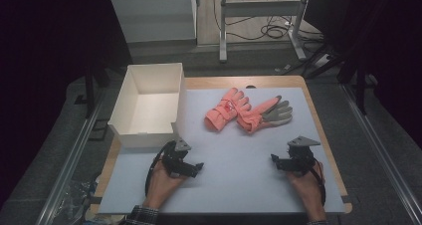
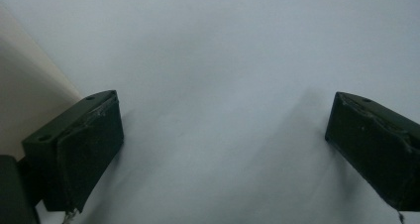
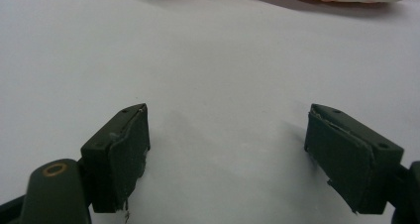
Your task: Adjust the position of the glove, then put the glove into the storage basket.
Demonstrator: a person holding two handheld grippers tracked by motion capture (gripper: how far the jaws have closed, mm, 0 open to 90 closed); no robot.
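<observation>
With my left gripper (image 1: pixel 197 168) and right gripper (image 1: pixel 274 160) both open, the overlapping gloves (image 1: pixel 247 111) risked a double pickup.

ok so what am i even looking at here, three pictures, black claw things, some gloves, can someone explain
A person sits at a table and holds a hand tool in each hand; each tool ends in two black jaws that can pinch things. The left gripper and the right gripper both rest low over the pale sheet, near the person's edge.

The wide picture comes from a fixed camera above, looking forward and down. The other two come from small cameras riding on each tool, looking out between its own jaws: the left gripper sees bare sheet, the right gripper sees a glove edge far ahead.

On the sheet lie two orange gloves, touching, one showing a grey palm. At the left stands an open white box, empty inside.

Nothing is held: both pairs of jaws stand open.
</observation>
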